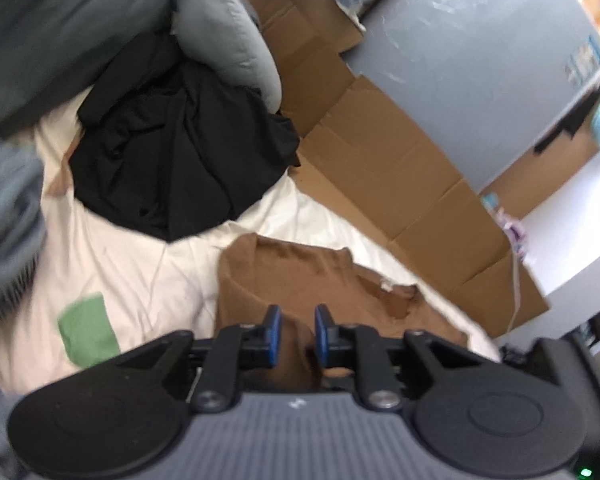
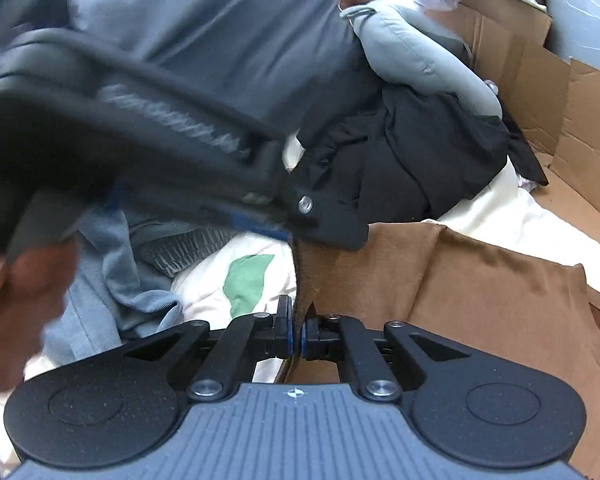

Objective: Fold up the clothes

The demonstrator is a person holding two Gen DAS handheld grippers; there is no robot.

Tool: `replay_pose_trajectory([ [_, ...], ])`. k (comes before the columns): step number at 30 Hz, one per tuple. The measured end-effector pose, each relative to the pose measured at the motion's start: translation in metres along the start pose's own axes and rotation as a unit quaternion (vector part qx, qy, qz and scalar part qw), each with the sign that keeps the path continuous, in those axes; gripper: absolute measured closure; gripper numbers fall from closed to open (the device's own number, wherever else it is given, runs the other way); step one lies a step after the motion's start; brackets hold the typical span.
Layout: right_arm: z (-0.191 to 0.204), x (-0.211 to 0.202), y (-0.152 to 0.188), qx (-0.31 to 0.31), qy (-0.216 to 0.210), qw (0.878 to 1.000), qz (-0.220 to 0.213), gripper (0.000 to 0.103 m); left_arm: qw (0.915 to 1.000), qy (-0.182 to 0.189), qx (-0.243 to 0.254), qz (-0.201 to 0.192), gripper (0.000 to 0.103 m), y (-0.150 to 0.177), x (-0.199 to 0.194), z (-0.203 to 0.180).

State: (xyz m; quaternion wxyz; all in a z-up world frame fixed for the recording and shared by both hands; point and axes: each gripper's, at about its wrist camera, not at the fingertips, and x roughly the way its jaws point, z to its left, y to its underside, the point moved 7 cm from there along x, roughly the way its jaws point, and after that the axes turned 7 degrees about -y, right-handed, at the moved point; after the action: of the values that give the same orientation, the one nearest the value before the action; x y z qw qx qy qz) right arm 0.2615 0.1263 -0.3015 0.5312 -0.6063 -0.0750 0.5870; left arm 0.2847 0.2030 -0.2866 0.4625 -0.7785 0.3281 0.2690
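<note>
A brown garment [image 1: 300,276] lies partly spread on the white bed sheet [image 1: 140,272]. My left gripper [image 1: 298,332] hovers low over its near edge. Its blue pads stand a narrow gap apart, and brown fabric fills that gap. In the right wrist view the brown garment [image 2: 480,300] spreads to the right, and one edge rises as a taut strip. My right gripper [image 2: 296,332] is shut on that strip's lower end. The left gripper [image 2: 260,224] appears blurred at the strip's upper end, with a hand [image 2: 16,300] behind it.
A crumpled black garment [image 1: 180,160] is heaped beyond the brown one, against a grey pillow [image 1: 228,40]. Flattened cardboard [image 1: 400,180] lines the bed's right side. Blue-grey clothes [image 2: 112,272] lie at the left. A green patch [image 2: 248,280] marks the sheet.
</note>
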Motion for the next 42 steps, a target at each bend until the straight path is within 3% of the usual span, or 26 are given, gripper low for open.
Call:
replay_pose_trajectory([
  [4,-0.016,-0.008,0.010,0.044,-0.003,0.999,-0.023,0.101,0.9969,-0.042,0.065,0.013,0.063,-0.026,0.014,-0.005],
  [9,-0.038,-0.013,0.026,0.104,0.003,0.993,-0.052,0.101,0.9926,-0.070,0.090,0.042,0.062,-0.051,0.050,-0.006],
  [13,-0.055,-0.016,0.035,0.143,0.001,0.987,-0.072,0.101,0.9885,-0.072,0.113,0.070,0.062,-0.062,0.084,-0.012],
  [19,-0.073,-0.021,0.055,0.176,0.000,0.982,-0.063,0.101,0.9779,-0.066,0.162,0.115,0.058,-0.062,0.135,-0.013],
  [23,-0.084,-0.027,0.064,0.198,0.005,0.978,-0.070,0.101,0.9747,-0.087,0.149,0.142,0.061,-0.066,0.156,0.002],
  [25,-0.091,-0.029,0.070,0.221,0.012,0.972,-0.076,0.101,0.9733,-0.093,0.137,0.159,0.069,-0.069,0.164,0.007],
  [30,-0.102,-0.035,0.082,0.269,0.038,0.957,-0.103,0.101,0.9549,-0.139,0.201,0.168,0.084,-0.080,0.171,-0.006],
  [31,-0.104,-0.036,0.085,0.278,0.044,0.953,-0.109,0.101,0.9500,-0.153,0.217,0.165,0.095,-0.084,0.171,-0.010],
  [32,-0.107,-0.037,0.088,0.288,0.050,0.949,-0.117,0.101,0.9451,-0.165,0.231,0.162,0.097,-0.089,0.170,-0.013],
  [34,-0.113,-0.039,0.095,0.307,0.061,0.941,-0.131,0.101,0.9395,-0.182,0.244,0.157,0.097,-0.099,0.169,-0.017],
  [37,-0.123,-0.035,0.104,0.331,0.063,0.932,-0.133,0.101,0.9377,-0.179,0.247,0.167,0.094,-0.107,0.168,-0.025],
  [40,-0.128,-0.036,0.111,0.335,0.062,0.931,-0.130,0.101,0.9376,-0.167,0.252,0.171,0.089,-0.106,0.162,-0.037],
  [42,-0.131,-0.038,0.113,0.333,0.060,0.932,-0.128,0.101,0.9318,-0.171,0.273,0.167,0.088,-0.100,0.156,-0.043],
])
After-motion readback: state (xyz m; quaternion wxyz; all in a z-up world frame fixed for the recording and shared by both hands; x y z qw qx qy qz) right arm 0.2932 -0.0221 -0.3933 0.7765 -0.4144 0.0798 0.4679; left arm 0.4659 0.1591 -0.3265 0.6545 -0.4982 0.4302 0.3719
